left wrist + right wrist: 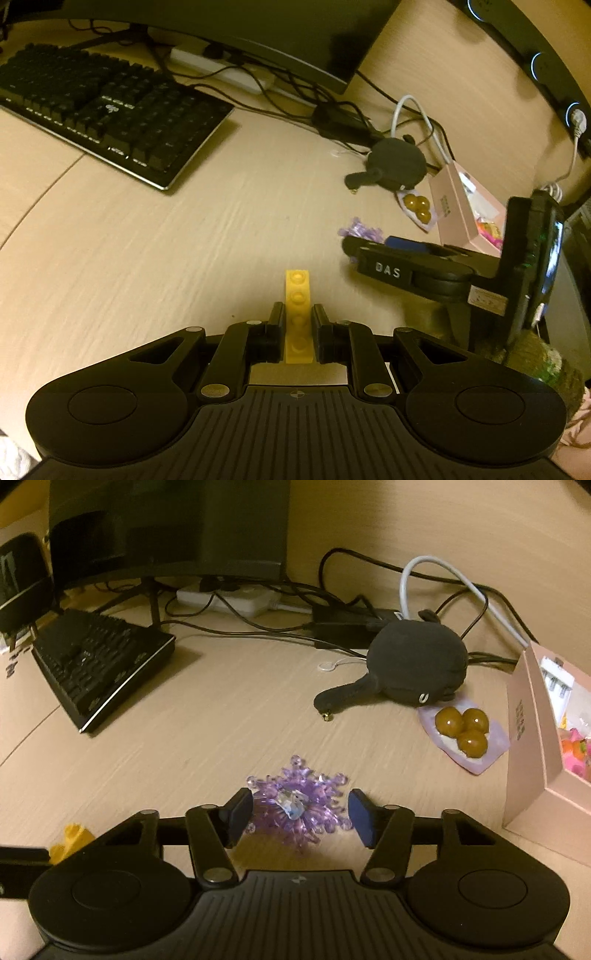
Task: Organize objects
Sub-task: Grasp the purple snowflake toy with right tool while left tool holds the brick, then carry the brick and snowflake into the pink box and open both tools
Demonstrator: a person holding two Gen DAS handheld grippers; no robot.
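My left gripper (297,314) is shut on a yellow studded brick (297,295) that sticks out forward above the desk; the brick also shows at the left edge of the right wrist view (72,840). My right gripper (300,814) is open, its blue-padded fingers on either side of a purple crystal snowflake (299,801) lying on the desk. In the left wrist view the right gripper (373,245) sits at the right with the snowflake (356,229) at its tip. An open pink box (528,746) with colourful items stands to the right.
A black plush toy (417,661) and a packet of three brown balls (463,731) lie beyond the snowflake. A black keyboard (99,107) is at the left, under a monitor (166,528). Cables and a white power strip (229,600) run along the back of the desk.
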